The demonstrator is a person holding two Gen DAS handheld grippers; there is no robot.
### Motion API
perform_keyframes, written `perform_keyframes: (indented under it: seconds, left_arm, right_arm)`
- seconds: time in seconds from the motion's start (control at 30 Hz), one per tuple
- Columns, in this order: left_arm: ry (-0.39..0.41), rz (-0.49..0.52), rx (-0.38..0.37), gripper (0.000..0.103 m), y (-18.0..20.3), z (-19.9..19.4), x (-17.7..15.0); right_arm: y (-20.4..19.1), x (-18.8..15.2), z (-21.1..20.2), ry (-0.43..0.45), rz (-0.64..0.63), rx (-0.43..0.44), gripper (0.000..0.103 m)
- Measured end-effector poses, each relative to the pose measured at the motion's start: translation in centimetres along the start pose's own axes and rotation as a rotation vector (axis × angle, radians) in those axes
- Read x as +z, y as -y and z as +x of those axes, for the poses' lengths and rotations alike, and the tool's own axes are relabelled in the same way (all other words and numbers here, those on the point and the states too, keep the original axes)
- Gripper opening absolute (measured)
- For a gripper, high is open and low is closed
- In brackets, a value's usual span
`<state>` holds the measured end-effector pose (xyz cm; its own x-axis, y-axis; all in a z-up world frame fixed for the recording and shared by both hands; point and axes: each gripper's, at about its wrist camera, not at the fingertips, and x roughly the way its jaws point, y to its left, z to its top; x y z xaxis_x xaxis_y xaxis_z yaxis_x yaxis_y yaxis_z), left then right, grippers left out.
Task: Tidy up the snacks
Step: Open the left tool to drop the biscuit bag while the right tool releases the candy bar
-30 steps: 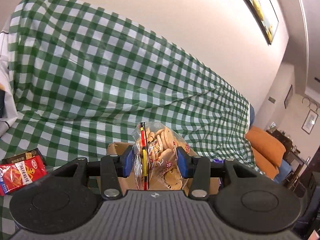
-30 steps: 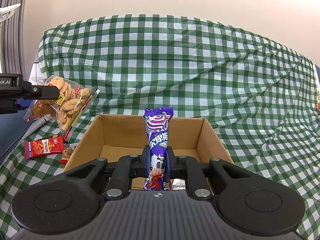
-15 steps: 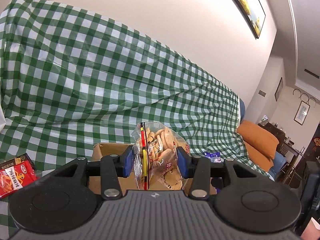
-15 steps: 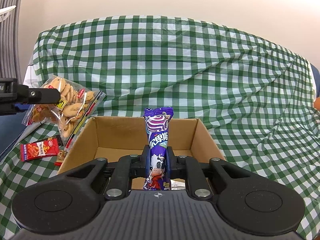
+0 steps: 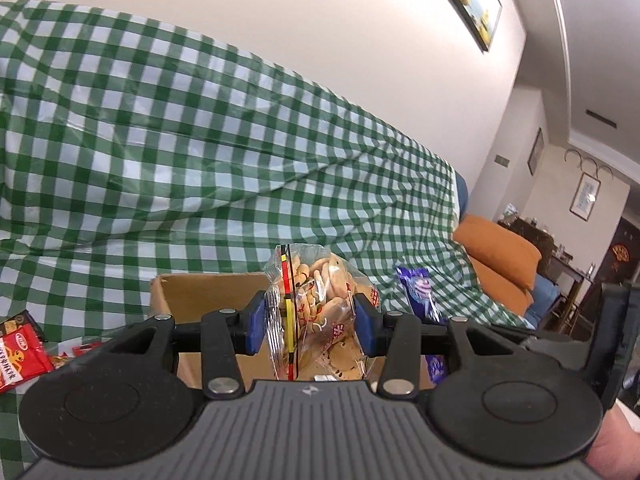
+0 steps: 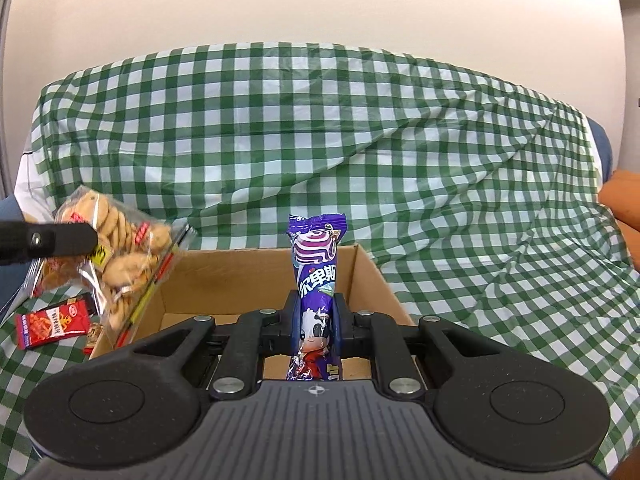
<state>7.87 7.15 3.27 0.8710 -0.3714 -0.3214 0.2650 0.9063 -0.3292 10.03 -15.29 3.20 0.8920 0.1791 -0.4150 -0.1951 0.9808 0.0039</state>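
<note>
My left gripper [image 5: 310,326] is shut on a clear bag of biscuits [image 5: 320,304] and holds it over the left edge of an open cardboard box [image 5: 200,296]. The bag also shows in the right wrist view [image 6: 120,256], hanging at the box's left wall. My right gripper [image 6: 316,320] is shut on a purple candy packet [image 6: 316,276], upright above the box [image 6: 248,280]. The purple packet shows in the left wrist view [image 5: 418,292].
A red snack packet [image 6: 52,322] lies on the green checked cloth [image 6: 360,140] left of the box, with small wrappers beside it; the packet also shows in the left wrist view [image 5: 18,354]. An orange cushion [image 5: 500,260] sits far right.
My left gripper has carried the biscuit bag rightward, toward and over the box's left edge. My right gripper holds the purple packet in nearly the same place.
</note>
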Motion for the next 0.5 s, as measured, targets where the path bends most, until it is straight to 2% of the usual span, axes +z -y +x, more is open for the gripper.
perform_keyframes:
  seconds: [0.5]
  left_arm:
    - [-0.031,0.068,-0.062,0.049,1.6,0.9,-0.6]
  right_arm:
    - [0.8,0.2,-0.1,0.038,0.058,-0.058,0.016]
